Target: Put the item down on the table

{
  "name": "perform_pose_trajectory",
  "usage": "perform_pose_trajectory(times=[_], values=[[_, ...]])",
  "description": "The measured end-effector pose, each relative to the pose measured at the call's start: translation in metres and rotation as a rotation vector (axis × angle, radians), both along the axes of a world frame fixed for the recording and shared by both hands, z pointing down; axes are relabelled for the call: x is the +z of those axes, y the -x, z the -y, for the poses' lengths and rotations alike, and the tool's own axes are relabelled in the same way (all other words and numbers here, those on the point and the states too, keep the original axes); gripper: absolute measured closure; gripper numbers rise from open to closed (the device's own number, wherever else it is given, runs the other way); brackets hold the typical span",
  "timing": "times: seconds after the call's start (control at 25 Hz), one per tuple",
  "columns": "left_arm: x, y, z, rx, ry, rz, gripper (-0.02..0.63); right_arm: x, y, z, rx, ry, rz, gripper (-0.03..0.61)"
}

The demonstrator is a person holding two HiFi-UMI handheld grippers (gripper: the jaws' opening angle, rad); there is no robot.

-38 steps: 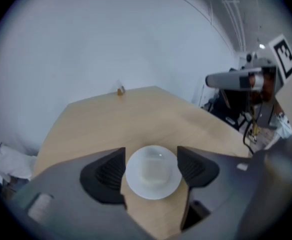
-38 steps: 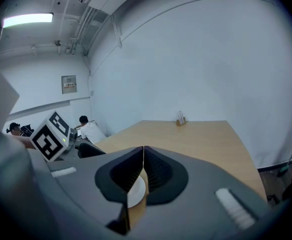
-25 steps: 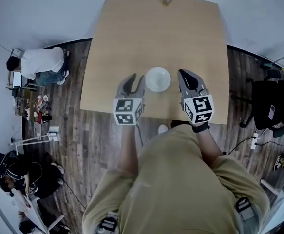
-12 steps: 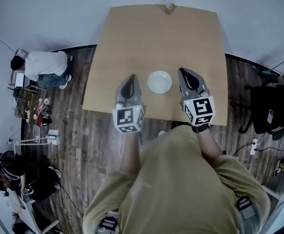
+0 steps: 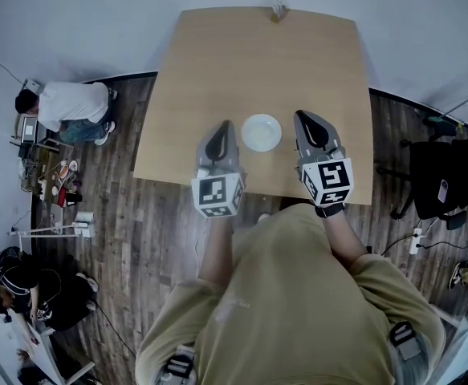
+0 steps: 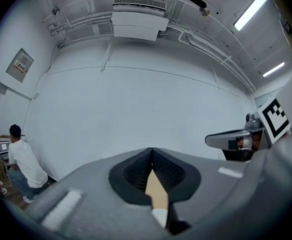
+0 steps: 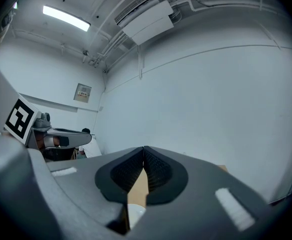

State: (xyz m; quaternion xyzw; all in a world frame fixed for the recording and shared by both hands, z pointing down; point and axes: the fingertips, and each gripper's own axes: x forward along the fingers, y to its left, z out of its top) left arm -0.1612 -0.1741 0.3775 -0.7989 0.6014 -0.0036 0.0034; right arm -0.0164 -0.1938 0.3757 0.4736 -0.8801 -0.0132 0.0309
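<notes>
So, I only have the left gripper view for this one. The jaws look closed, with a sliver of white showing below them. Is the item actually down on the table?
Observer: Yes. The head view shows a white bowl standing on the table, with nothing holding it.
Operator: Where does it sit relative to the two grippers?
Observer: Between them. The left gripper is on one side and the right gripper on the other, and both look apart from the bowl.
Operator: And is the right gripper open or shut?
Observer: Shut. The right gripper view shows its jaws meeting at the tips with nothing held between them.
</notes>
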Motion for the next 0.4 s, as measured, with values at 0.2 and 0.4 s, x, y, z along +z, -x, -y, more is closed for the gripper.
perform_pose_trajectory(times=[0.2,0.4], values=[[0.003,-0.001,0.008,0.012,0.006,-0.005,0.611,0.003,0.001,0.005,0.006,0.007,-0.010,0.571],[0.011,0.002,0.022,0.009,0.023,-0.013,0.611,0.008,0.003,0.019,0.007,0.020,-0.022,0.571]])
